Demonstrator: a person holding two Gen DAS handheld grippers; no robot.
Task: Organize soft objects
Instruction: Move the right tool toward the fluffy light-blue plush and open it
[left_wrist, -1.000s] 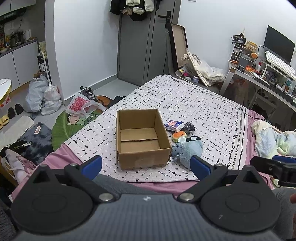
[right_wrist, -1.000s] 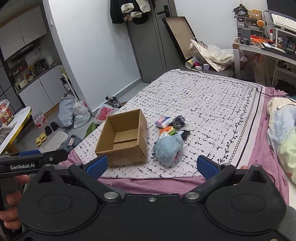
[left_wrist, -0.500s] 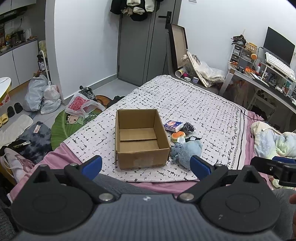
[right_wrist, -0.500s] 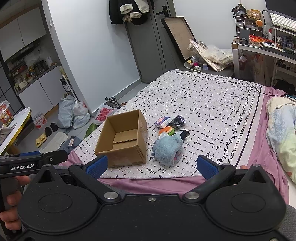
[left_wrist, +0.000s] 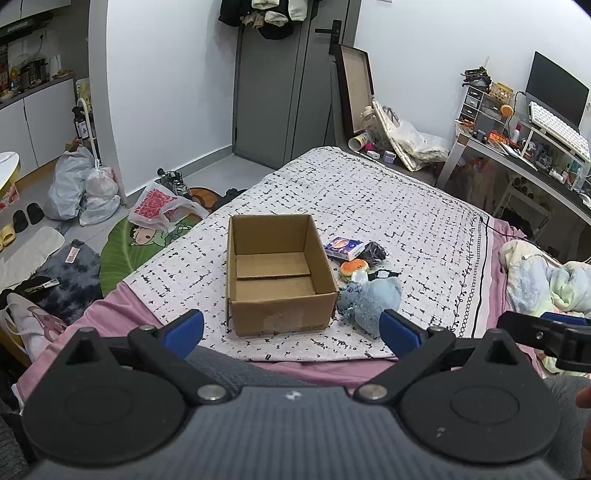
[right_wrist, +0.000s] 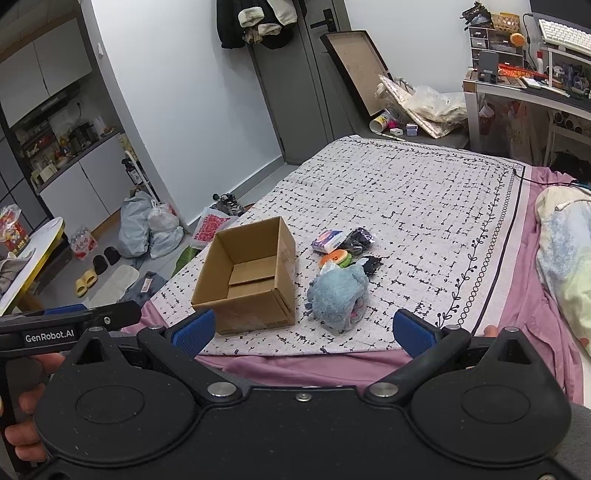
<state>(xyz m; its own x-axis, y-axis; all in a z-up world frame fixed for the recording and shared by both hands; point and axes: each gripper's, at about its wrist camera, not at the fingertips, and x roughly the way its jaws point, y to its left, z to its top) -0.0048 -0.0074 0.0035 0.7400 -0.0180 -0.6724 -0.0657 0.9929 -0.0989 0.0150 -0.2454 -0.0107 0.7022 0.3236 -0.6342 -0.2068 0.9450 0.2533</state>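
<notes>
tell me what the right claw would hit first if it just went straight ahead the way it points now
Most likely the blue plush toy on the bed: it sits almost centred between the open right claw fingers, just beyond them. The cardboard box lies left of that line. Depth is hard to judge through the fisheye.

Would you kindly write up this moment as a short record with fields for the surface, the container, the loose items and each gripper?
surface: bed with a patterned white cover
container: cardboard box, open top, nothing visible inside
loose items: blue plush toy beside the box; burger-shaped toy, small packet and black bundle just beyond it
left gripper: open, holding nothing, short of the box
right gripper: open, holding nothing, short of the plush toy
</notes>
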